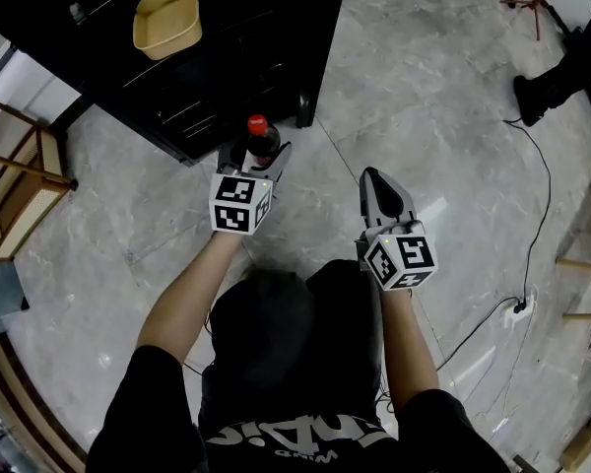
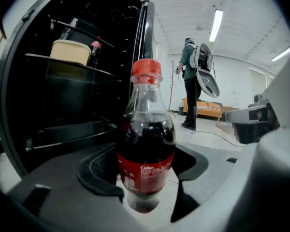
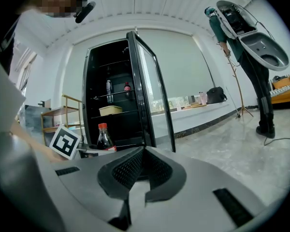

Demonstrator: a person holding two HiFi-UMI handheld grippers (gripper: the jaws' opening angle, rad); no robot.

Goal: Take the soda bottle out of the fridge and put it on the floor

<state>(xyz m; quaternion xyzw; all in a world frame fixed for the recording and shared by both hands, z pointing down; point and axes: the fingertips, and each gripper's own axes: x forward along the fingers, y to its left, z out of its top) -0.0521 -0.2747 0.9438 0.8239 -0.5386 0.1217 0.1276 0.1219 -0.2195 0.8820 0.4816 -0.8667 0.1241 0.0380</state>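
Evidently, the soda bottle [image 2: 146, 149] was already out of the fridge [image 1: 227, 57], whose dark open interior filled the upper left of the head view. The bottle was held upright, red cap uppermost, so its long axis ran vertically, straight toward the floor [image 1: 424, 97]. In the left gripper view, at centre frame, it was clamped at the labelled part of its body by the left gripper [image 1: 254, 158], whose jaws were spread wide around it, one pad on each side. Pale floor was seen past the base, but whether the base had touched it could not be told. The coming move was judged to turn on that relation alone: floor directly below the base, the bottle to be kept plumb as it is set down.

The right gripper [image 3: 144, 153], at centre right of the head view, was seen with its jaws closed together on nothing, well apart from the bottle. The left hand was plainly the nearer.
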